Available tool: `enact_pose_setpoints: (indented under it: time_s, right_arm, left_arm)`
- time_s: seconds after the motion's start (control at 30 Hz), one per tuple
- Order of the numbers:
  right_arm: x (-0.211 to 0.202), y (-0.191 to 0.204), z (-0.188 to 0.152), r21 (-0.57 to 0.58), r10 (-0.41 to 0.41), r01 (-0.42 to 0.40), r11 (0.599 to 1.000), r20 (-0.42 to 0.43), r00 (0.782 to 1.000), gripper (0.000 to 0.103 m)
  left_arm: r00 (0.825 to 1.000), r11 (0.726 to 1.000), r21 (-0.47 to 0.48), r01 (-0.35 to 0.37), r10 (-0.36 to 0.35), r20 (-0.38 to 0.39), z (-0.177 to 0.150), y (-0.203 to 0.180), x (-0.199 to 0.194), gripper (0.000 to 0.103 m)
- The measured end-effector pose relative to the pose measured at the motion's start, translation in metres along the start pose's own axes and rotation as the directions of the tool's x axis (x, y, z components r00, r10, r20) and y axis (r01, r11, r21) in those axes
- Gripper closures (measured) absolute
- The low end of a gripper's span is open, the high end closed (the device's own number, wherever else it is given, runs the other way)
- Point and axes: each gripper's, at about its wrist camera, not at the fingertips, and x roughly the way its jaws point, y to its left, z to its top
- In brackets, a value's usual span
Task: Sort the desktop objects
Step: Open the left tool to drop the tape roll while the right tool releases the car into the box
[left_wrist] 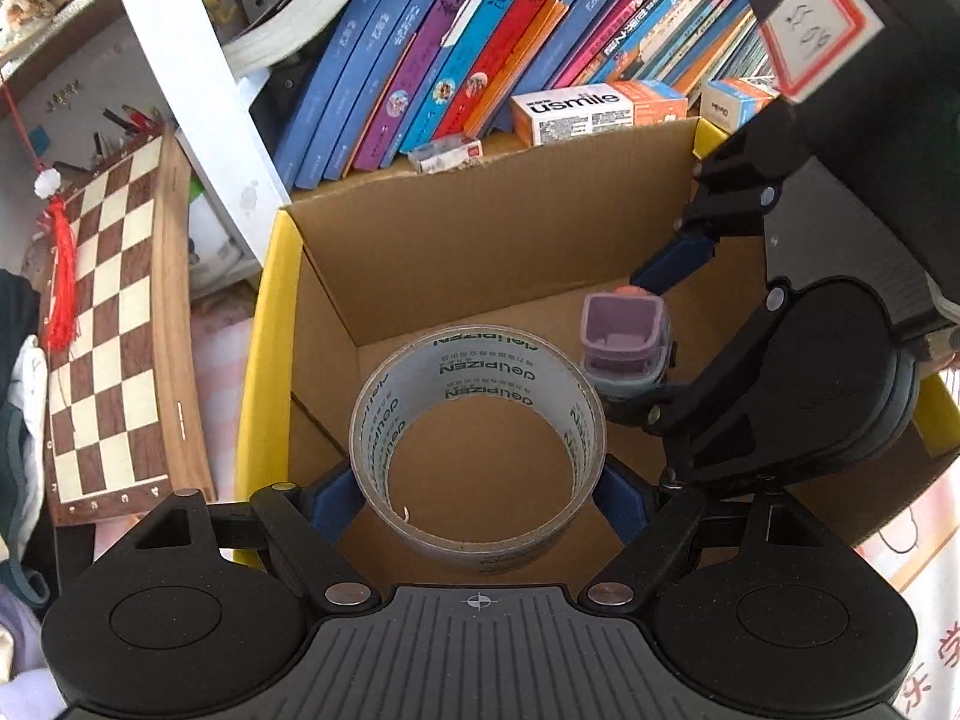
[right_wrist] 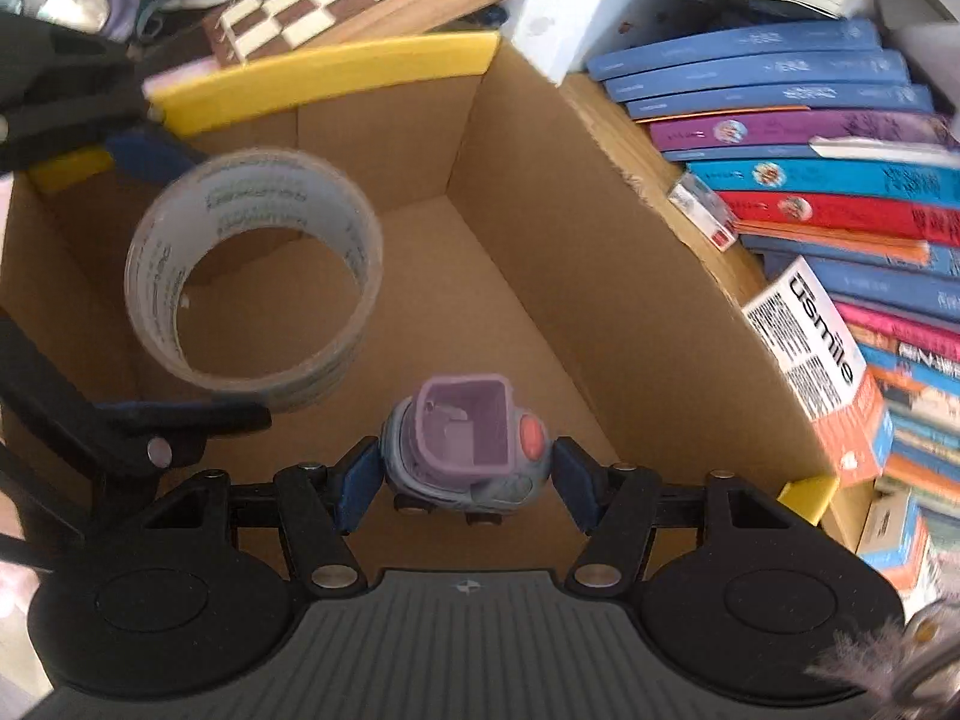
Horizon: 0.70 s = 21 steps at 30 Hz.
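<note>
A roll of clear tape hangs over the cardboard box, clamped across its width by the left gripper; the blue pads press on its outer sides, partly hidden behind the roll. Just beside it, the right gripper is clamped on a small grey and purple toy vehicle with an open purple bin on top and an orange button. Its underside and wheels are mostly hidden by the gripper body. Both things are inside the box's opening, above its bare floor; whether either touches the floor cannot be told. Behind the box leans a row of books, their tops cut off, with a white usmile carton and, to the side, a chessboard.
</note>
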Motion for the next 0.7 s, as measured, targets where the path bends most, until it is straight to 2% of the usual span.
enact_pose_setpoints:
  time_s: [0.17,0.43,0.7]
  right_arm:
    - [0.01,0.003,0.003,-0.049,0.003,-0.005,0.999,-0.048,0.999,0.044]
    - [0.013,0.004,0.002,-0.059,-0.015,0.012,0.998,-0.046,0.999,0.043]
    - [0.008,-0.003,0.004,-0.012,-0.009,0.009,1.0,-0.025,1.0,0.032]
  left_arm:
    - [1.0,0.999,0.039,-0.013,0.014,-0.016,0.003,-0.006,0.005,0.02]
    - [0.999,0.997,0.071,-0.027,0.029,-0.037,0.006,-0.009,0.01,0.019]
    - [0.997,0.996,0.062,-0.058,0.061,-0.043,0.005,-0.012,0.002,0.017]
